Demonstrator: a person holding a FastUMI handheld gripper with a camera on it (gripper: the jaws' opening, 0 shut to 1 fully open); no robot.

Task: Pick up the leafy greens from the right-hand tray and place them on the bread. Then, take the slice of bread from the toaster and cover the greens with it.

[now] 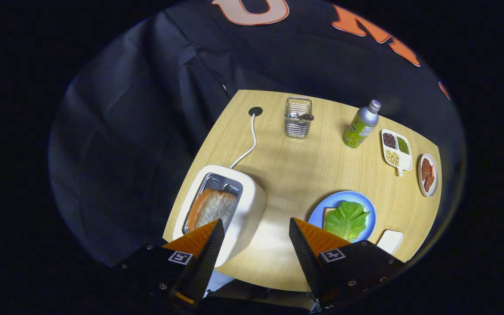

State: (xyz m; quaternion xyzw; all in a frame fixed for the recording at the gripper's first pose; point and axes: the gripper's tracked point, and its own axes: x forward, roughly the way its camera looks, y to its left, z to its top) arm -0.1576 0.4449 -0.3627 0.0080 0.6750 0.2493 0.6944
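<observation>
Green lettuce leaf [347, 220] already on the blue plate [362, 202] — gripper [256, 228] spread, empty; toast slice [214, 207] sits deep in the white toaster [247, 210], fingers could slip.

The table [304, 170] is lit evenly from above, while the surrounding booth is left dim. Soft shadows are cast beside the toaster [234, 205] and the wire basket [298, 117]. A faint sheen is seen on the metal bottle [361, 124]. Strong fisheye bending is seen at the table's edges. The open claw [256, 227] is rendered sharply, with little blur anywhere.
</observation>
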